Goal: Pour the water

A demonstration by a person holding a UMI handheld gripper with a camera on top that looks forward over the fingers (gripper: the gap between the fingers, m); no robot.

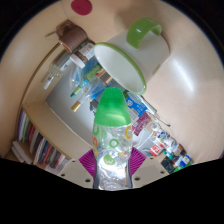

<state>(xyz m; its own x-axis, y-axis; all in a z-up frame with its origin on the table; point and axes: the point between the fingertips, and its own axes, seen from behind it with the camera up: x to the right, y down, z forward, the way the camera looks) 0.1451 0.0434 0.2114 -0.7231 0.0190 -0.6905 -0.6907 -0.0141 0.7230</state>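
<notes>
Gripper view showing a bottle (112,135) with a green cap sitting between the two fingers, purple pads (91,160) pressing against its sides, so the gripper (112,165) is pinching the bottle, no gap visible either side as far as I can tell. Bottle body looking clear with a printed label, long axis running straight out ahead along the fingers, green cap end pointing away from the tool toward the room. Whole scene is appearing strongly tilted, so the gripper is probably being rolled over, which fits the pour being under way or about to start; judging only, no water stream is visible. Just beyond the cap a white round bowl (122,63) is showing, rim facing this way, and that looks like the receiving vessel; cap is pointing roughly at it but apart from it, not touching. Key relation: bowl lies dead ahead of the bottle mouth along the bottle's axis, so the pour depends on keeping the mouth lined up over that rim. A green cup (143,34) is sitting past the bowl, well apart from the bottle. Cluttered shelves (55,140) with coloured items are filling the background beside the bottle. Cannot tell whether the cap is off or on, which matters for pouring
</notes>
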